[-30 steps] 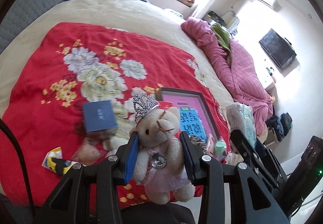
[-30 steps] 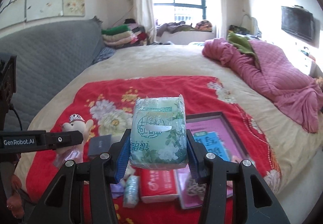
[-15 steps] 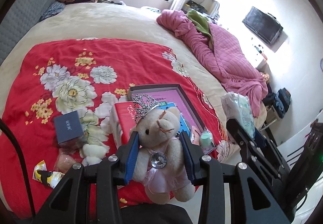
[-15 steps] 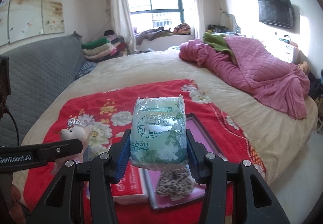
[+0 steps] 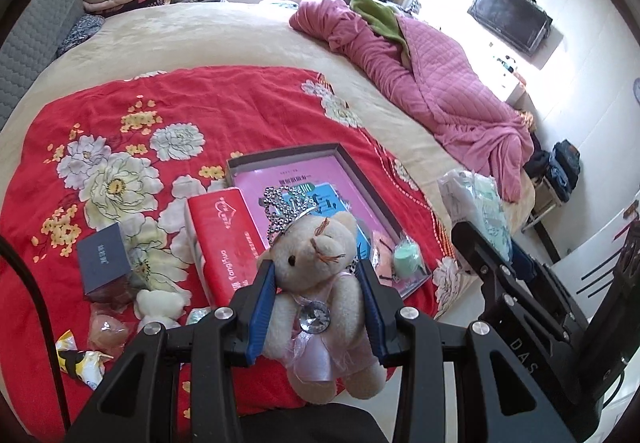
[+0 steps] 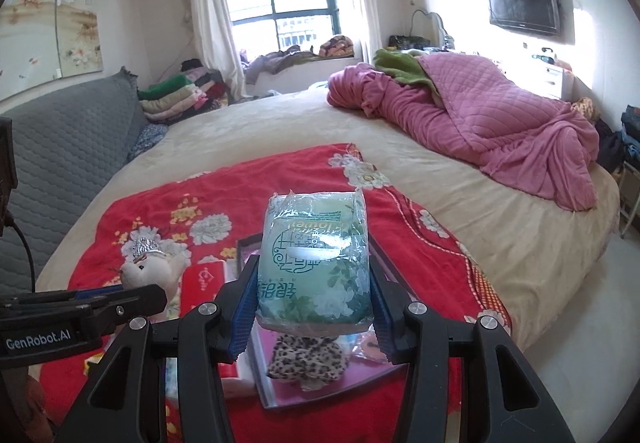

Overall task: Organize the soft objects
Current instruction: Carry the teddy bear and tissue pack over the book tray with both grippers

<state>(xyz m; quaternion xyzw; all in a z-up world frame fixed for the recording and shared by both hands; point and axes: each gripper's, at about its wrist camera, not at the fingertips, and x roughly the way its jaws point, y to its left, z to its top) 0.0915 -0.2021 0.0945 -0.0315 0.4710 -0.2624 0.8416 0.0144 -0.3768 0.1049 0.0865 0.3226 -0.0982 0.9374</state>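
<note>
My left gripper (image 5: 316,283) is shut on a cream teddy bear (image 5: 320,295) with a silver tiara and pink dress, held above the near edge of the red floral blanket (image 5: 160,131). My right gripper (image 6: 314,295) is shut on a green soft tissue pack (image 6: 316,255), held over the shallow dark box (image 6: 304,383). The bear (image 6: 148,271) and the left gripper show at the left of the right wrist view. The tissue pack (image 5: 476,207) appears at the right of the left wrist view. A leopard-print soft item (image 6: 308,359) lies in the box below the pack.
On the blanket lie a red tissue box (image 5: 224,239), a small navy box (image 5: 102,261), a small white plush (image 5: 158,305), a peach item (image 5: 106,329) and a yellow wrapper (image 5: 80,361). The box (image 5: 300,179) holds a pink sheet and a mint roll (image 5: 406,257). A pink quilt (image 6: 480,131) is heaped at the far right.
Both grippers have swung rightward across the bed's near edge, still gripping the bear and the tissue pack. The box and red tissue box now sit nearer centre in the left wrist view.
</note>
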